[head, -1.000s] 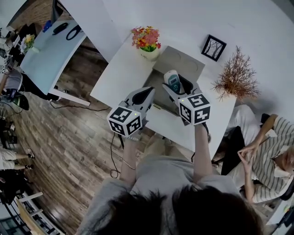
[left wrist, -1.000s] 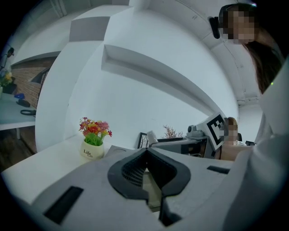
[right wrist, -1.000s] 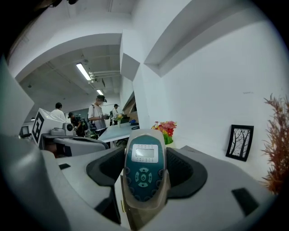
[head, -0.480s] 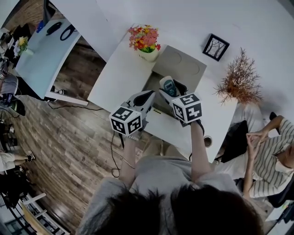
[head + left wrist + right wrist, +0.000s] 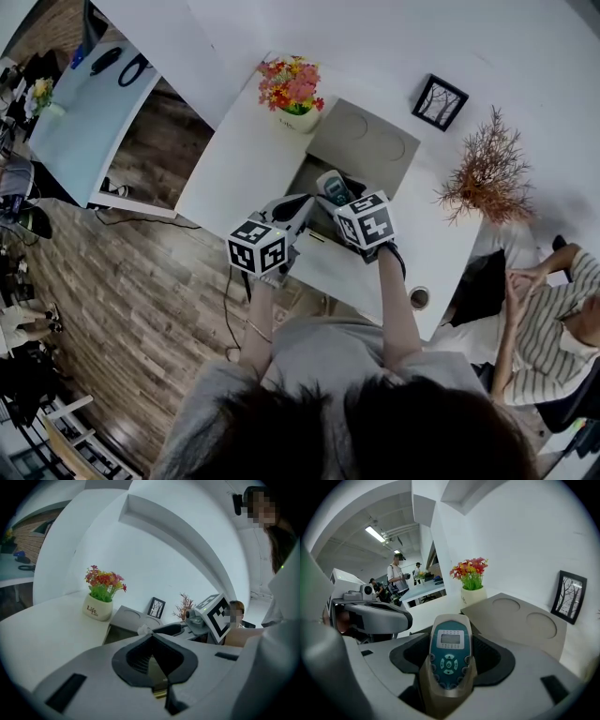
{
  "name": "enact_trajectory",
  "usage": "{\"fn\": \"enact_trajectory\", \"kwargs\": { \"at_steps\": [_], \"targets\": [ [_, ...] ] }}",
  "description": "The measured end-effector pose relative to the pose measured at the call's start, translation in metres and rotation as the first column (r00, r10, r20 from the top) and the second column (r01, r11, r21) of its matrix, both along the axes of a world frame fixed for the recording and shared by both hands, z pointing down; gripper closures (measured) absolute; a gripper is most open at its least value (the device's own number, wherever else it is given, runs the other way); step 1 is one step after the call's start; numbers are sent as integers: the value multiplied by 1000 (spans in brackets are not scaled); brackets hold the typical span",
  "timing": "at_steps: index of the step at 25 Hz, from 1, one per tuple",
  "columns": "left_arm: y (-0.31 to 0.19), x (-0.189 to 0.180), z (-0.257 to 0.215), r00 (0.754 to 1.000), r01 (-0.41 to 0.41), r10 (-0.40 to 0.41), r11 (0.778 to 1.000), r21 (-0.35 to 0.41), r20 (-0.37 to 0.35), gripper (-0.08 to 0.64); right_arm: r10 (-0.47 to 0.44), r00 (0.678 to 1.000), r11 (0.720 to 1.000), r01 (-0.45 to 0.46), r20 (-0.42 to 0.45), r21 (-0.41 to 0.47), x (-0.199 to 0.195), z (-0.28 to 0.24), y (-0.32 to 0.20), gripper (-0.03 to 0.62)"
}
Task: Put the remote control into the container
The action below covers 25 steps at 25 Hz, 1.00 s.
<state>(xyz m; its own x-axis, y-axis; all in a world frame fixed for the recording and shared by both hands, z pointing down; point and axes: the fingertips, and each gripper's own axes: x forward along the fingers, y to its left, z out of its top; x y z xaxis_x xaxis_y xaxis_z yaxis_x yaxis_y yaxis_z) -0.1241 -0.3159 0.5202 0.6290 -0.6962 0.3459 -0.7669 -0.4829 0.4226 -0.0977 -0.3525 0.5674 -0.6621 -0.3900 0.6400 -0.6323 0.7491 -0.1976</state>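
Observation:
A white and teal remote control [image 5: 332, 190] [image 5: 449, 657] stands between the jaws of my right gripper [image 5: 326, 183] [image 5: 451, 639], which is shut on it. It hangs over the open grey container [image 5: 302, 169] [image 5: 117, 631] on the white table. The container's lid [image 5: 364, 141] [image 5: 525, 620], with two round recesses, is tipped back behind the opening. Just left of the right one, my left gripper [image 5: 305, 200] [image 5: 151, 637] hovers at the container's near edge, shut, with nothing between its jaws.
A flower pot [image 5: 292, 89] [image 5: 471, 592] stands left of the lid, a picture frame [image 5: 439, 99] and a dried plant [image 5: 487, 169] to its right. A round cup [image 5: 419, 298] sits near the table's front edge. A person sits at the right [image 5: 553, 309].
Both grippers have moved forward and to the left. The remote, still held, now hangs over the container's opening rather than beside it.

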Motion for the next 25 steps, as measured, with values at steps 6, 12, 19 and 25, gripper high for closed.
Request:
{"fn": "enact_trajectory", "kwargs": {
  "at_steps": [6, 12, 19, 25],
  "targets": [
    [0, 1, 17, 1000, 1, -2, 999, -47, -11, 557, -32, 998, 998, 29, -50, -58, -4, 24, 3, 305],
    [1, 4, 30, 1000, -8, 8, 997, -83, -8, 557, -59, 991, 995, 49, -119, -84, -5, 42, 1, 305],
    [5, -2, 31, 1000, -1, 0, 996, -90, -8, 557, -103, 973, 993, 87, -209, -84, -11, 54, 4, 305],
    [7, -7, 34, 1000, 12, -13, 995, -96, -11, 557, -126, 958, 991, 110, -258, -77, -15, 61, 5, 305]
  ]
}}
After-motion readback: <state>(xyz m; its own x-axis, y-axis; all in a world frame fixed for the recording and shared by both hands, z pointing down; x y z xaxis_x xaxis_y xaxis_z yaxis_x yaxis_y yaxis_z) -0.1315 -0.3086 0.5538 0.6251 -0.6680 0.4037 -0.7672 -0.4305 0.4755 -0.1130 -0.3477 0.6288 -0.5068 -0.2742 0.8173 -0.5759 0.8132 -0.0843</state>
